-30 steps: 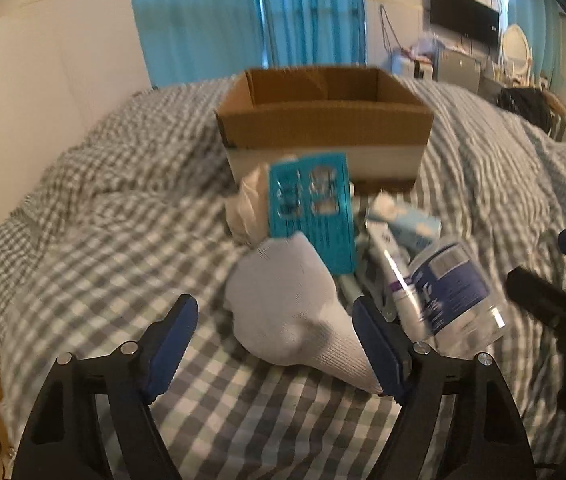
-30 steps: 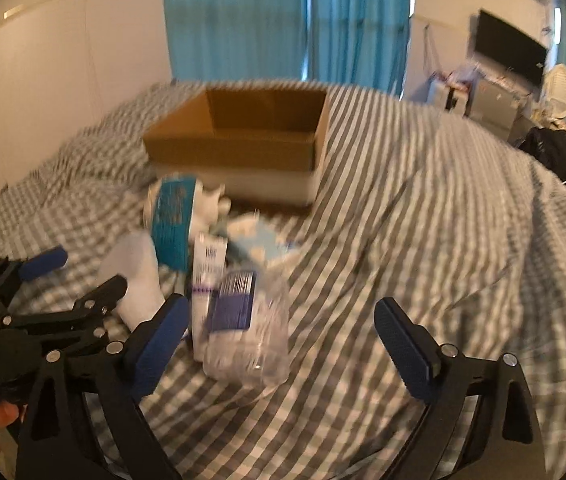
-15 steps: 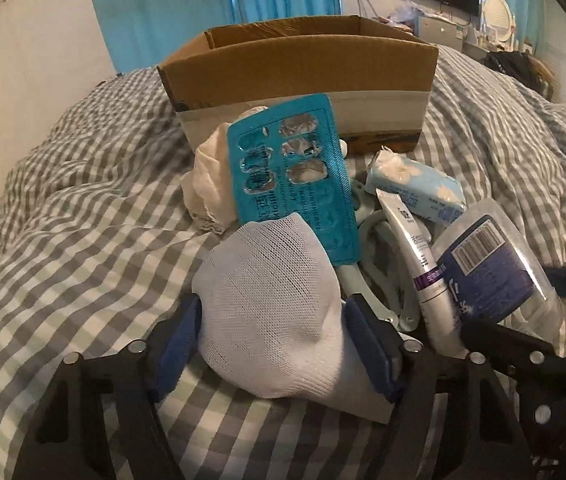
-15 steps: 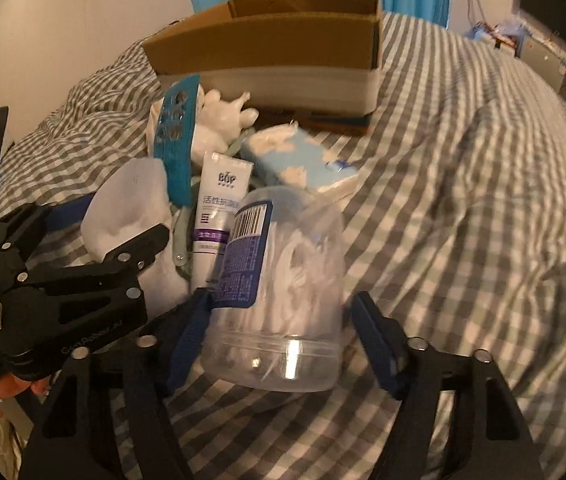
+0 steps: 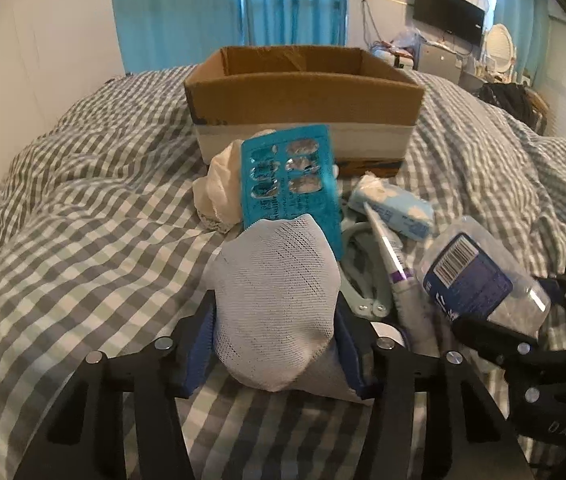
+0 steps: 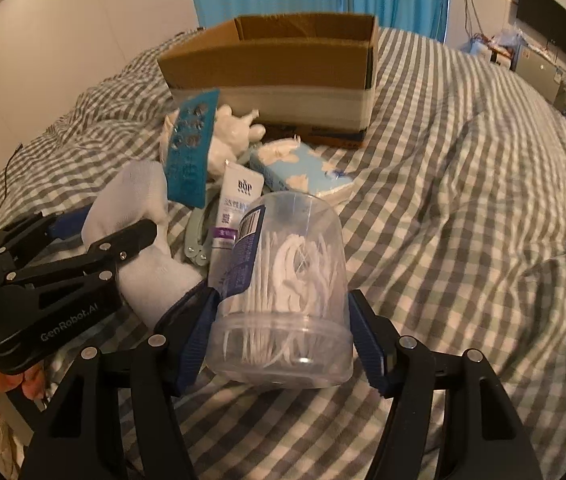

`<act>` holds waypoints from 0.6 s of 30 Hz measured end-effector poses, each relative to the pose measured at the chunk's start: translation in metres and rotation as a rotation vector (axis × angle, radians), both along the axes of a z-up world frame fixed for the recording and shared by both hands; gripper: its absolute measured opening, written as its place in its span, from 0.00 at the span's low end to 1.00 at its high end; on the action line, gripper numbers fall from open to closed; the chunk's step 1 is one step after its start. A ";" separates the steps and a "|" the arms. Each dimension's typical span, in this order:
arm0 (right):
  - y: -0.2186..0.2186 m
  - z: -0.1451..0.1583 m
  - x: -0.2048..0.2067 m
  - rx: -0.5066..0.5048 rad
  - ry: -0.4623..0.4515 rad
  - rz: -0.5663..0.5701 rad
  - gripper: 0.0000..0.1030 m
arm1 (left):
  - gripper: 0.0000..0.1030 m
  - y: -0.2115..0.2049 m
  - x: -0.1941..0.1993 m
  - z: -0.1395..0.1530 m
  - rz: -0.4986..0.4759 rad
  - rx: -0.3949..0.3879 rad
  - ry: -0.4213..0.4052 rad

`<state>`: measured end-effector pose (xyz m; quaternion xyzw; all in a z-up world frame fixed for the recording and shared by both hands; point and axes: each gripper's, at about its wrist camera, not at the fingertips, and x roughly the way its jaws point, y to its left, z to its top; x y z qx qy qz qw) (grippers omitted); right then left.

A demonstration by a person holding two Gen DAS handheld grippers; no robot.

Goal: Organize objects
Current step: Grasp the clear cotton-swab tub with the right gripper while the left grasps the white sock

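A: We have the left claw (image 5: 275, 344) on the white sock (image 5: 279, 300), near edge of the pile on the bed (image 5: 83, 240). Jaws closing, blue pads pressing both sides of the sock.

B: Right claw (image 6: 283, 332)?

A: Clamped on the clear jar (image 6: 287, 288) of white picks, jar lying on its side just right of the sock. Pads touch both sides near the lid end. Dark blue barcode label faces left.

B: What else do we see in the pile?

A: Teal blister pack (image 5: 293, 182) standing tilted behind the sock, leaning on a crumpled white cloth (image 5: 219, 188). White tube (image 6: 235, 208) with purple band between sock and jar, lying over a pale green clip-like tool (image 6: 197, 236); we can't tell what that tool is. Light blue tissue pack (image 6: 303, 172) further back, right of the tube.

B: Box?

A: Open cardboard box (image 5: 303, 96) at the far end of the pile, upright, white band around its lower half. The part of its inside that we see has nothing in it. Cloth and tissue pack sit just in front of it.
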<state>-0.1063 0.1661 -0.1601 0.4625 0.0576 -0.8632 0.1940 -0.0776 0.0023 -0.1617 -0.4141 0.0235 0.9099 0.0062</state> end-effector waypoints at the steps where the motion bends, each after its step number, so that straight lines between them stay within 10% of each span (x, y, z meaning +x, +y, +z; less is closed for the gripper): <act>1: 0.001 0.005 0.003 -0.002 0.013 -0.003 0.62 | 0.52 0.002 0.002 0.003 -0.004 -0.007 0.009; 18: 0.017 0.102 0.034 -0.009 0.280 -0.037 0.62 | 0.52 0.005 0.019 0.087 -0.033 0.018 0.167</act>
